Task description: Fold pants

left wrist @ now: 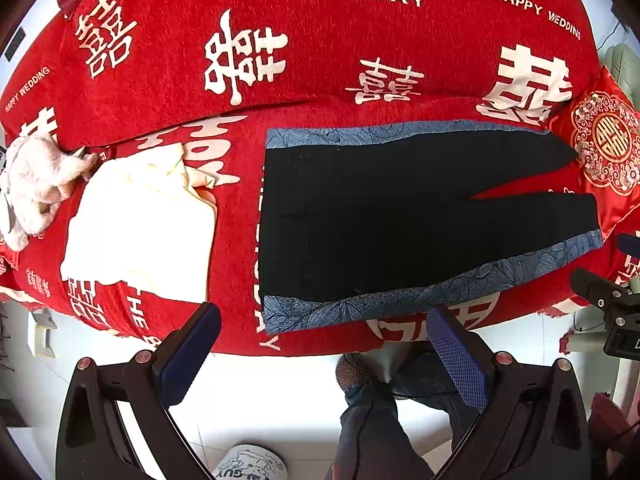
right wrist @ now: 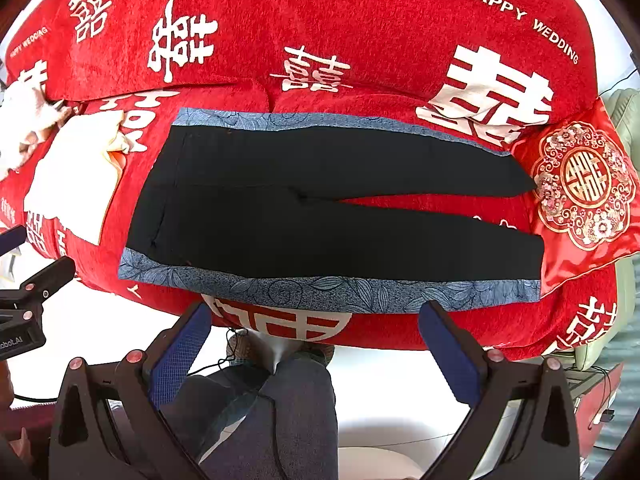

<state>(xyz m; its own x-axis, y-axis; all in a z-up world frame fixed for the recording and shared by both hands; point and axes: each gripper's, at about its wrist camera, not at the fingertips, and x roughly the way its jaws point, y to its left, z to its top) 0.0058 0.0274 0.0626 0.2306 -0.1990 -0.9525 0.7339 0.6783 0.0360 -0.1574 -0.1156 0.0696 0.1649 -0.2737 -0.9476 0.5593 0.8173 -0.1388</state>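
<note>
Black pants (left wrist: 400, 216) with blue floral side stripes lie flat on the red sofa seat (left wrist: 240, 240), waistband to the left, both legs spread towards the right. They also show in the right wrist view (right wrist: 320, 216). My left gripper (left wrist: 324, 344) is open and empty, held off the sofa's front edge below the waist end. My right gripper (right wrist: 316, 340) is open and empty, held in front of the sofa below the middle of the pants. Neither touches the pants.
A cream folded garment (left wrist: 140, 232) and a white fluffy item (left wrist: 36, 184) lie left of the pants. A red embroidered cushion (right wrist: 584, 196) sits at the leg ends. The sofa back (left wrist: 320, 40) rises behind. The person's legs (right wrist: 280, 400) stand on white floor.
</note>
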